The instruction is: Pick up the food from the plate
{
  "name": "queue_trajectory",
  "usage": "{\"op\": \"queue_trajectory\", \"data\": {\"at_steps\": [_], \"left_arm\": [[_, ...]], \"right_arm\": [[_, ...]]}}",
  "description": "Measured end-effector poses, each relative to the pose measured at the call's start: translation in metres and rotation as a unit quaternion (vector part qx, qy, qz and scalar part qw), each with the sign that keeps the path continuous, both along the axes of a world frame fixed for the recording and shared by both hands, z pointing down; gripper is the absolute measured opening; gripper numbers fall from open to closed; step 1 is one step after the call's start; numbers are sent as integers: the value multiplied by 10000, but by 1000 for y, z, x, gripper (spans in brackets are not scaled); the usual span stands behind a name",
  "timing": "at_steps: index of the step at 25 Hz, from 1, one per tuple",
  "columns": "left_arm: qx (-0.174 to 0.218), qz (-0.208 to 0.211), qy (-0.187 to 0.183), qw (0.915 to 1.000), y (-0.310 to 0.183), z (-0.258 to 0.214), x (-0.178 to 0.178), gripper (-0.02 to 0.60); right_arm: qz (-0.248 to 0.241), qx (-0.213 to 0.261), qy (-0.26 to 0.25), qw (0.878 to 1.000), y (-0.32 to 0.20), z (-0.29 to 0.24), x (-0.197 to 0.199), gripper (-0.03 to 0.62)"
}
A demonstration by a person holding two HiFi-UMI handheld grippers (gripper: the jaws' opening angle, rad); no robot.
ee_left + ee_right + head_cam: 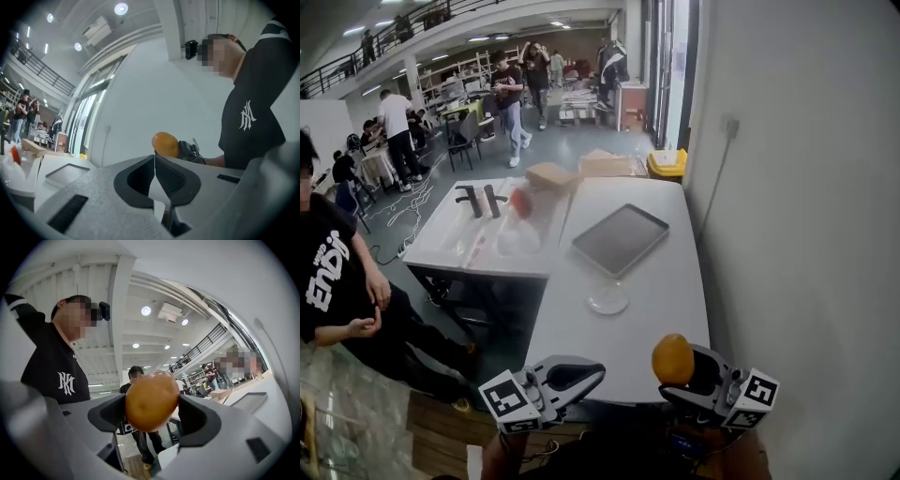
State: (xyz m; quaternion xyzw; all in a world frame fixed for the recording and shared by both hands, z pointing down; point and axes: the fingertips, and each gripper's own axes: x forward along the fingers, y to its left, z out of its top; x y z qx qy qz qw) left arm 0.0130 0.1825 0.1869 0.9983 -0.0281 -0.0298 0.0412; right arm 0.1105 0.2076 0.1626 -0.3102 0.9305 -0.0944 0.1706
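An orange, egg-shaped piece of food (151, 401) sits clamped between the jaws of my right gripper (152, 411). In the head view that food (672, 359) rides low at the front right, held up near the table's front edge by the right gripper (680, 370). My left gripper (598, 371) is at the front left with its jaws pressed together and nothing between them. The left gripper view shows its jaws (154, 176) meeting edge to edge, with the orange food (165, 144) beyond them. A small clear plate (607, 299) lies bare on the white table (666, 272).
A dark grey tray (620, 239) lies on the table behind the plate. A white sink unit (487, 239) with black taps stands to the left. A white wall (797, 187) runs close along the right. A person in black (337, 281) stands at the left.
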Motion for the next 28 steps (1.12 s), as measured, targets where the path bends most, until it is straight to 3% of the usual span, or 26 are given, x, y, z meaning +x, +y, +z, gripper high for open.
{"op": "queue_trajectory", "data": {"at_steps": [6,13,16,21,25,28], "left_arm": [[-23,-23,-59,10000,9,17,-6,9],[-342,15,385,9987,9,4,-5,9],[-295,34,375,9989,12,1,-3,9],[-534,203,809,9951,24,-18,-3,9],[-524,176,788,9954,32,-19,3,9],[-791,217,983,9918,37,-20,-1,9]], "right_arm": [[-372,69,102,9992,9,12,-14,347],[-872,394,12,9954,20,-1,-27,347],[-1059,477,-127,9931,27,-1,-27,347],[-1130,403,10,9928,30,5,-31,347],[-1213,403,-77,9918,35,-4,-30,347],[-1270,405,-13,9911,40,3,-30,347]]}}
